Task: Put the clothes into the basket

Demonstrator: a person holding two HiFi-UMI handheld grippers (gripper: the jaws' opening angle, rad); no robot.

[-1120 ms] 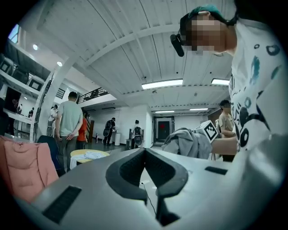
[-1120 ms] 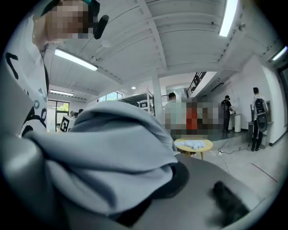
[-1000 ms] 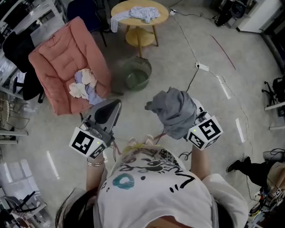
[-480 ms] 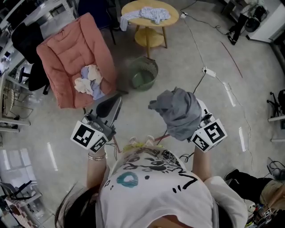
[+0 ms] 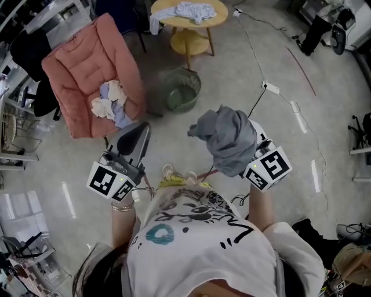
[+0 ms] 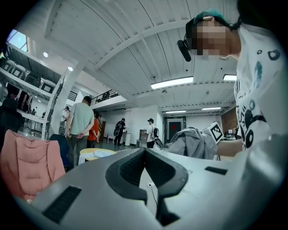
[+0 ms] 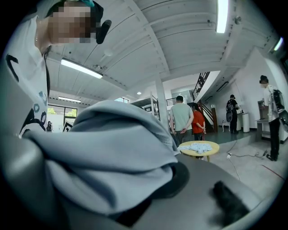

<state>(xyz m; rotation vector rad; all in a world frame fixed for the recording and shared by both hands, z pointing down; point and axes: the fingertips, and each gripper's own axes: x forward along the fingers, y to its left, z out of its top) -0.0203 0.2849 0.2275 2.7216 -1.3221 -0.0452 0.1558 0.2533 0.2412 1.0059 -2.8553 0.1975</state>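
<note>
A grey garment (image 5: pixel 227 139) is draped over my right gripper (image 5: pixel 242 145), hiding its jaws; the gripper is shut on it, and the cloth fills the left of the right gripper view (image 7: pixel 103 152). My left gripper (image 5: pixel 141 127) is held beside it, shut and with nothing in it; its jaw tips meet in the left gripper view (image 6: pixel 144 152). The green wire basket (image 5: pixel 181 93) stands on the floor ahead of both grippers, apart from them. More clothes (image 5: pixel 110 104) lie on a pink chair (image 5: pixel 81 64), and a pale blue cloth (image 5: pixel 188 10) lies on a round yellow table (image 5: pixel 191 24).
A white power strip (image 5: pixel 271 88) and its cable lie on the floor right of the basket. Desks and dark chairs line the left edge (image 5: pixel 26 52). Several people stand far off near the yellow table (image 7: pixel 182 119).
Both grippers have shifted a little across the floor view, side by side. The grey garment stays in the right gripper and the left one stays shut.
</note>
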